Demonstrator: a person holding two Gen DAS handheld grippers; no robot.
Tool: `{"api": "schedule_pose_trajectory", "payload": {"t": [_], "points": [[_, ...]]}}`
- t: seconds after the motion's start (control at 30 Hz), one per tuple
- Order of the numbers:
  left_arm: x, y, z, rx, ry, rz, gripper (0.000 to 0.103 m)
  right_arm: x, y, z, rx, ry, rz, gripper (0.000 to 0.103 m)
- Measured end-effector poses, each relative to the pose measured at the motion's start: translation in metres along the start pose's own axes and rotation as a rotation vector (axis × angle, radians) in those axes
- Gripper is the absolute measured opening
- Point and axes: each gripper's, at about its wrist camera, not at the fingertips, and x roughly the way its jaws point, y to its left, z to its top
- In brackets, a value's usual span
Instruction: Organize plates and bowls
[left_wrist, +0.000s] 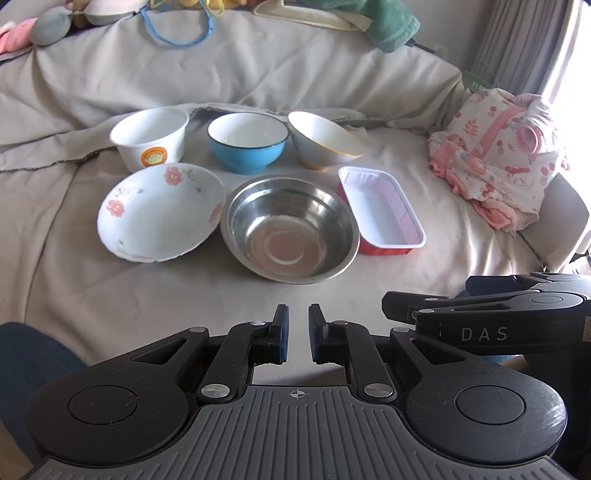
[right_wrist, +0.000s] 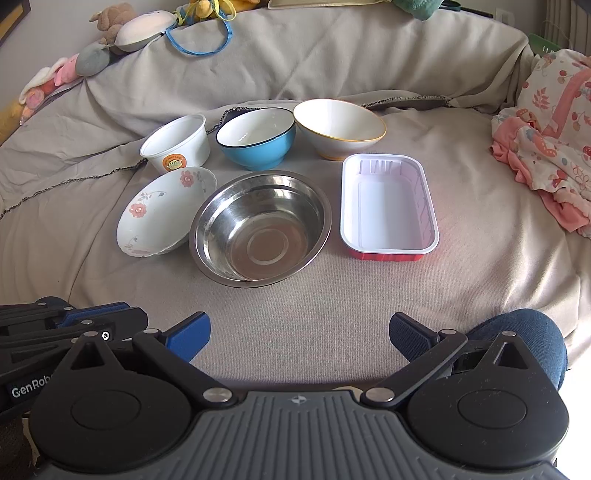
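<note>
1. Six vessels are laid on the beige bedcover (right_wrist: 295, 314): round stainless steel bowl (right_wrist: 260, 229) central, blue enamel bowl (right_wrist: 256, 138) at twelve o'clock.
2. Left gripper (left_wrist: 298, 334) is pressed together, empty; right gripper (right_wrist: 299, 332) is spread, empty.

A wrinkled beige fabric cover (right_wrist: 332, 66) drapes a sofa-like seat and backrest, its top edge strewn with soft plush toys (right_wrist: 110, 29) and a green towel (left_wrist: 391, 26) — a pink floral cloth bundle (left_wrist: 498, 155) lies at the right, beside pale curtains (left_wrist: 524, 44) glowing with daylight.
</note>
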Motion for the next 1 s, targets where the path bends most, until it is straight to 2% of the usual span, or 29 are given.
{"api": "schedule_pose_trajectory", "payload": {"t": [1.0], "points": [[-0.0035, 0.0043, 0.0011, -0.020, -0.003, -0.017, 0.014, -0.0007, 0.0012, -0.0040, -0.005, 0.006, 0.007, 0.103]]}}
